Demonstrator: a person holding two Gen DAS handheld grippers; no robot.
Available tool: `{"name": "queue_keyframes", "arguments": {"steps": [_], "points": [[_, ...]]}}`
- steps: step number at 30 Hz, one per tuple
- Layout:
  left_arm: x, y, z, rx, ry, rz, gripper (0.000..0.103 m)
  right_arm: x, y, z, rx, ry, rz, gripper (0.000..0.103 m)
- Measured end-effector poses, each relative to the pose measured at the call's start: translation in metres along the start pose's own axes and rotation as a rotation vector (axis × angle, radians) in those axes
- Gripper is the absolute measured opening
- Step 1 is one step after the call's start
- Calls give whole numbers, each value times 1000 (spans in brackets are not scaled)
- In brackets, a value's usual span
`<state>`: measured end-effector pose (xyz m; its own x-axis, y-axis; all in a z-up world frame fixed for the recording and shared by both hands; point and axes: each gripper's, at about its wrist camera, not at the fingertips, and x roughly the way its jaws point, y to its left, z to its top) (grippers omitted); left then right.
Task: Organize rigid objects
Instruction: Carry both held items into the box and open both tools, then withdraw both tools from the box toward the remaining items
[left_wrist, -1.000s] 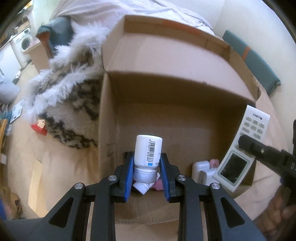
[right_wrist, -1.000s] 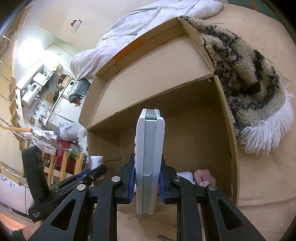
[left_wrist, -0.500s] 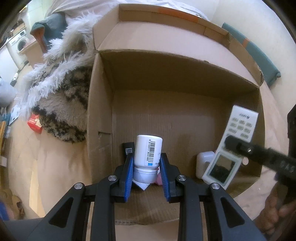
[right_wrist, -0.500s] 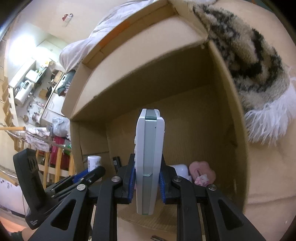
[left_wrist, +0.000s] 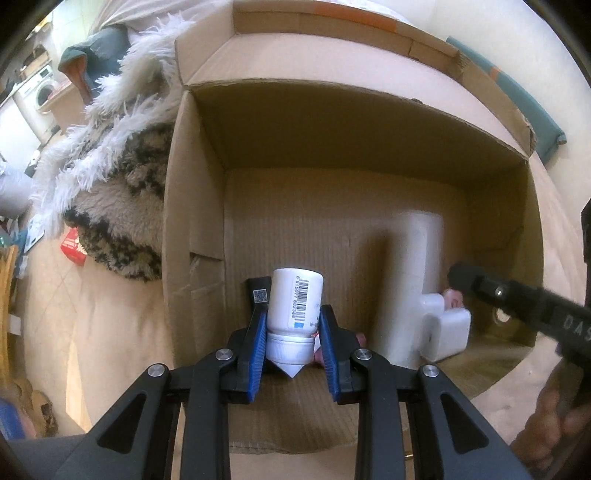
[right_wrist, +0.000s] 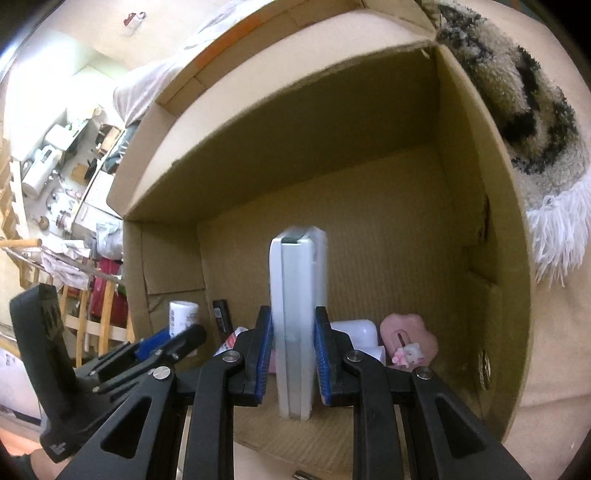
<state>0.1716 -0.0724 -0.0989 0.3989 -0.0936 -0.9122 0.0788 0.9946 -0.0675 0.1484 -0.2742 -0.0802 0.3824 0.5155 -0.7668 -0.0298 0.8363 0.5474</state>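
While my left fingers (left_wrist: 291, 339) grip the white bottle (left_wrist: 294, 298) and my right fingers (right_wrist: 293, 350) clamp the remote (right_wrist: 297, 314) edge-on, both long axes point down into the box (left_wrist: 199, 221), bottle left.

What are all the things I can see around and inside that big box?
Brown cardboard box: one, open, on the beige surface.
White plastic bottle with barcode: one, in the left gripper.
White remote control: one, in the right gripper.
White charger block: one, on the box floor.
Pink plush-shaped item: one, box floor corner.
Small black device: one, box floor.
Furry black-and-white blanket: one, beside the box.
Left gripper: black, blue pads.
Right gripper: black, blue pads.
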Motion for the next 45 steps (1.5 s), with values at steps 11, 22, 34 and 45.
{"name": "queue_keyframes", "arguments": {"steps": [11,22,34,45], "points": [[-9,-8,7,29,-41,8,60,-13,-8,3,27,-49,-3,69],[-16,-3,11,18,-37,8,62,-9,-10,4,35,-24,-10,77],[-38,1,7,19,-75,20,62,-22,-10,1,29,-51,-4,77],[-69,17,0,-26,-69,12,62,-53,0,-16,0,-78,-20,77]]}}
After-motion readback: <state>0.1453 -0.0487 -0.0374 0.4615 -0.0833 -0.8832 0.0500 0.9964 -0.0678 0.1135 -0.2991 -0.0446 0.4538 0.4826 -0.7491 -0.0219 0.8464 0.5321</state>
